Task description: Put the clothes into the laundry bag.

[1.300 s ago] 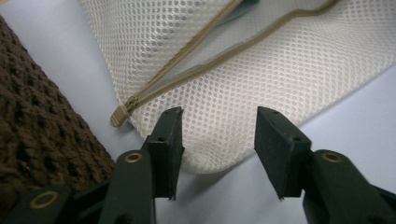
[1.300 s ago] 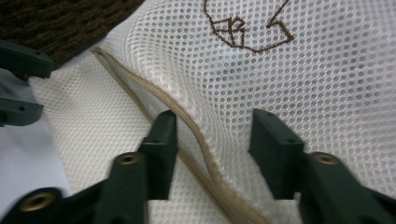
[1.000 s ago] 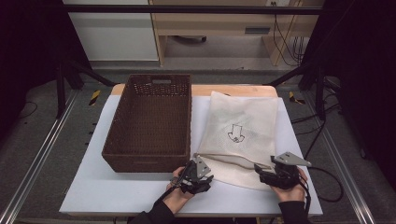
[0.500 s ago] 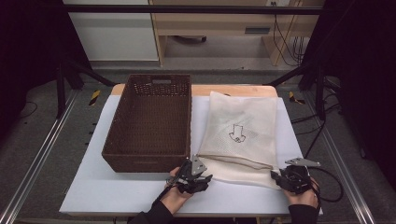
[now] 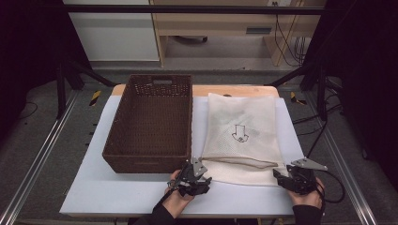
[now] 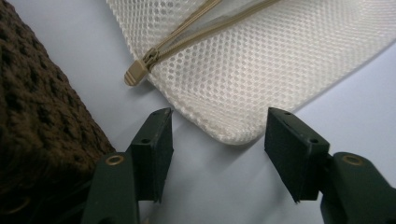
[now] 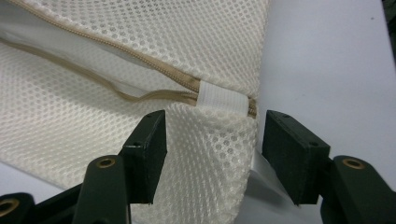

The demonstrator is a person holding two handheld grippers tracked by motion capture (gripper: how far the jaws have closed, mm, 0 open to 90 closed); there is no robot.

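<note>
White desk (image 5: 141, 201) carries a brown wicker basket (image 5: 150, 122) at left and a white mesh laundry bag (image 5: 241, 136) just right of it, zipper edge nearest the person. Left gripper (image 5: 199, 180) sits at the bag's near-left corner, jaws apart, just opened a bit, corner tip (image 6: 233, 133) between them untouched. Right gripper (image 5: 281, 177) at the near-right corner, jaws just reopened, mesh between them, not pinched.

The mesh bag (image 5: 241, 136) is soft white netted cloth; the basket (image 5: 152, 122) is rough brown wickerwork.
</note>
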